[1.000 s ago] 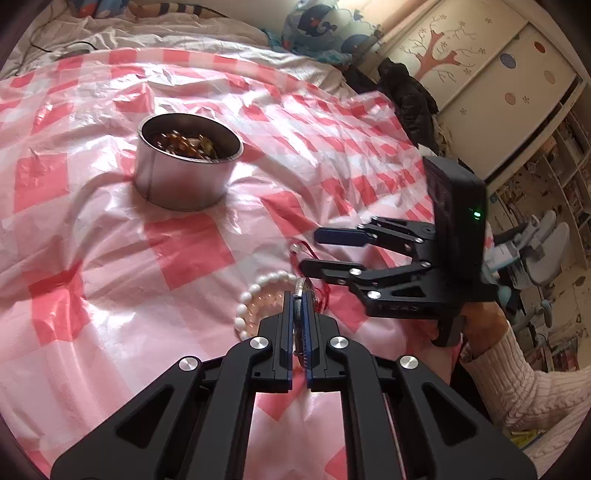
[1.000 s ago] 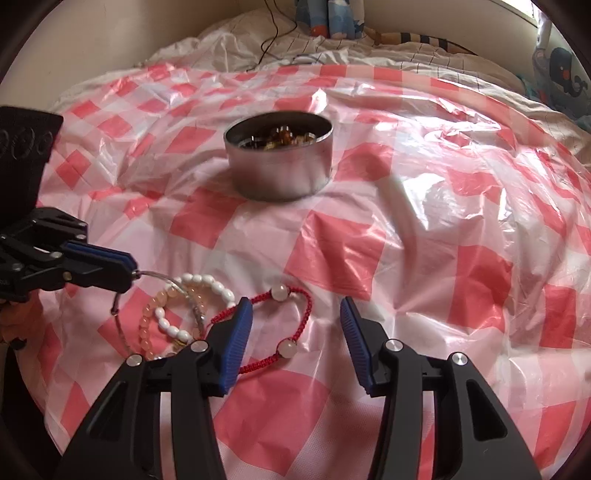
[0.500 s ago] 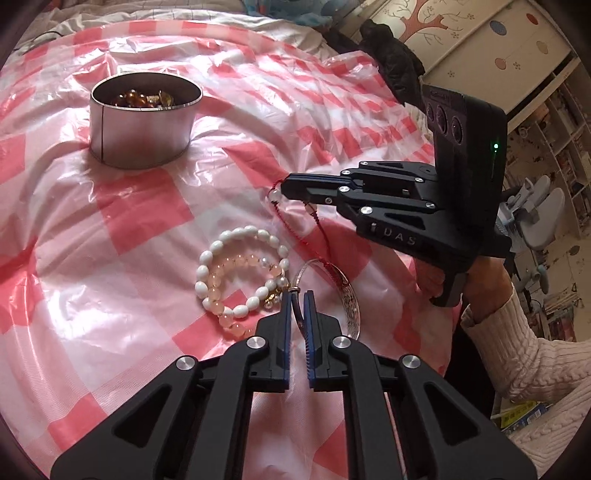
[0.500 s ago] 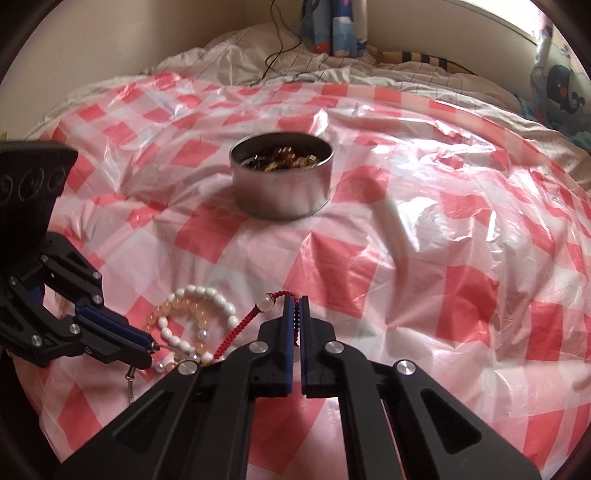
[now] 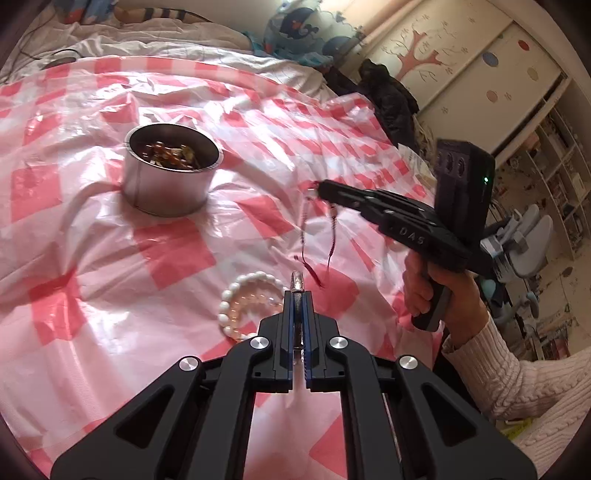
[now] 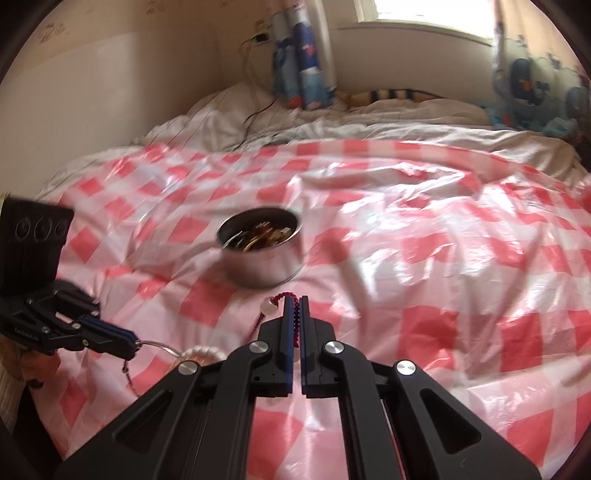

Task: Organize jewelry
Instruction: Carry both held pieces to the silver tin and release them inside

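My right gripper (image 6: 295,301) is shut on a red cord bracelet (image 6: 286,295) with clear beads. In the left wrist view that bracelet (image 5: 317,229) hangs from the right gripper (image 5: 320,189) above the checked sheet. My left gripper (image 5: 298,293) is shut on a thin silver bangle (image 5: 297,280), also seen as a silver bangle (image 6: 159,345) sticking out of the left gripper (image 6: 130,343). A white pearl bracelet (image 5: 251,278) and a pink bead bracelet (image 5: 240,314) lie on the sheet just beyond the left fingertips. A round metal tin (image 5: 170,184) holding jewelry stands farther back.
A red-and-white checked plastic sheet (image 5: 92,258) covers a bed. Rumpled white bedding (image 6: 332,125) and a blue patterned pillow (image 5: 306,33) lie at the far side. A dark garment (image 5: 391,96), a wardrobe and shelves stand to the right. A hand in a cream knit sleeve (image 5: 517,373) holds the right gripper.
The right gripper shut on the red cord bracelet and lifted it off the sheet. The left gripper stayed shut on the silver bangle, which now points upward.
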